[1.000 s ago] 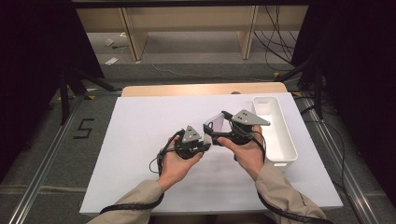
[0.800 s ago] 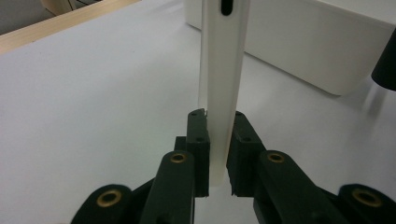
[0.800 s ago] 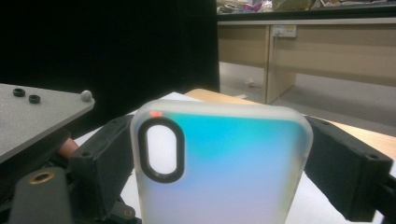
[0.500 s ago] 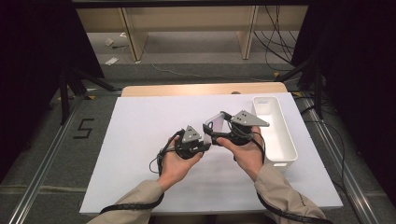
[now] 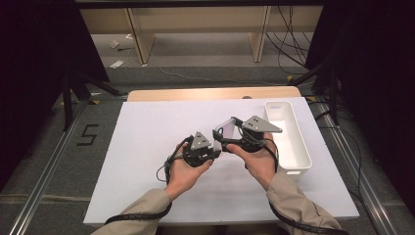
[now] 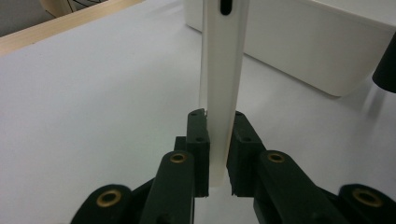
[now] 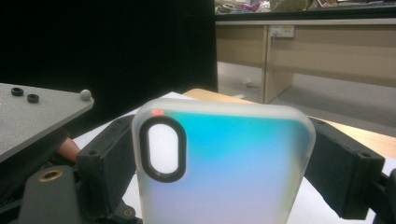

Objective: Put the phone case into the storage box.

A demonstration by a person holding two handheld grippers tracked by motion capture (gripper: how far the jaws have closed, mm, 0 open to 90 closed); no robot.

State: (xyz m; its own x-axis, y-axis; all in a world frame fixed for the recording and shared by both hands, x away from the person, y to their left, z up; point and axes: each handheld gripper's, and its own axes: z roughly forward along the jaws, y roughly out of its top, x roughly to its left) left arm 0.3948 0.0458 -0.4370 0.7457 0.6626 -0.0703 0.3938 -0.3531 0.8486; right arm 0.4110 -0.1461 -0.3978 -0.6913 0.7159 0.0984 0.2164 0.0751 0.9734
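A translucent phone case (image 5: pixel 222 125) with an oval camera cut-out is held above the white table between both hands. My left gripper (image 5: pixel 217 143) is shut on one thin edge of the case (image 6: pixel 224 70), its pads (image 6: pixel 198 140) pressing either side. My right gripper (image 5: pixel 230 131) spans the case (image 7: pixel 224 168) across its width, and both pads (image 7: pixel 109 158) touch its sides. The right jaws have just been closing, with the case between them. The case's blue-tinted back faces the right gripper view.
A long white bin (image 5: pixel 304 149) stands at the table's right side, close behind the case in the left gripper view (image 6: pixel 303 42). The white tabletop (image 5: pixel 147 147) ends in a wooden strip (image 5: pixel 210 93) at the far edge. Cables trail from both grippers.
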